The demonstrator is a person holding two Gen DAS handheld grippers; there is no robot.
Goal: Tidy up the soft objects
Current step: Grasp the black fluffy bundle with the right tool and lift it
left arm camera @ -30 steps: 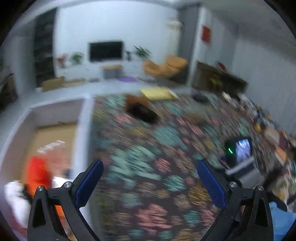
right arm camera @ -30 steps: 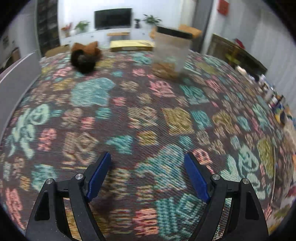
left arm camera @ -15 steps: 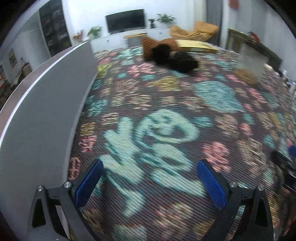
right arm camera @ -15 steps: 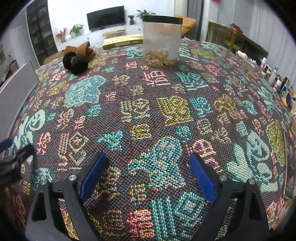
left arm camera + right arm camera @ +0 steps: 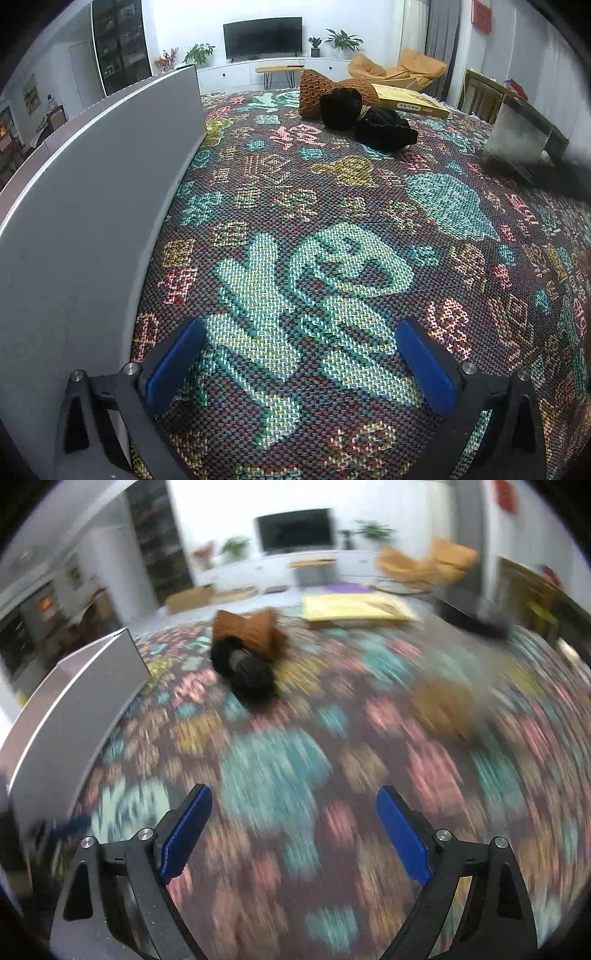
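Note:
A brown knitted soft item point(image 5: 321, 90) and a black fuzzy soft item point(image 5: 369, 118) lie together at the far side of the patterned tablecloth point(image 5: 332, 229). They also show, blurred, in the right wrist view: the brown one point(image 5: 255, 627) and the black one point(image 5: 247, 670). My left gripper point(image 5: 299, 354) is open and empty, low over the cloth beside the grey box wall point(image 5: 92, 177). My right gripper point(image 5: 293, 829) is open and empty, well short of the soft items.
A grey box point(image 5: 74, 698) stands along the left. A yellow book point(image 5: 410, 101) lies behind the soft items. A clear jar point(image 5: 517, 136) stands at the right. Chairs, a TV and shelves are beyond the table.
The left gripper has settled low beside the grey box, now sharp. The right gripper has swung left toward the soft items, and its view is now blurred by motion.

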